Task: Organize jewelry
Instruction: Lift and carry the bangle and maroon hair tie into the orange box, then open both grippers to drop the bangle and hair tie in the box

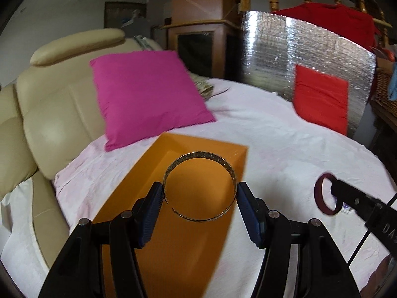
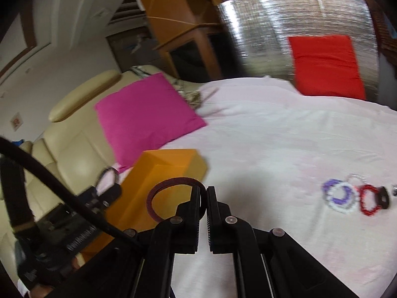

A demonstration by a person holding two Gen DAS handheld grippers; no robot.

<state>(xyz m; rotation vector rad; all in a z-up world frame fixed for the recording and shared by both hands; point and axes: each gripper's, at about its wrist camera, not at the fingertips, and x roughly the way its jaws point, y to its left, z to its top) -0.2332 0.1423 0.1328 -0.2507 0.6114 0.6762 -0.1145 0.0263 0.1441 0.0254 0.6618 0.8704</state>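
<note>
Now the left claw (image 1: 200,196) pinches a gold bangle (image 1: 200,186) over the orange box (image 1: 158,223) on the white bed sheet (image 1: 285,154). Nearby, the right claw (image 2: 204,192) squeezes a dark red bracelet (image 2: 158,193), with bead bracelets (image 2: 352,198) lying farther off.

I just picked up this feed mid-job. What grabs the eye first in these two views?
The left gripper holds a wide gold metal bangle across its jaws, right above the open orange box on the pale pink sheet. The right gripper, jaws shut, pinches a dark maroon ribbed bracelet near the box. Behind, a bright magenta cushion leans against the cream leather sofa, and beaded bracelets lie on the sheet at right.
</note>
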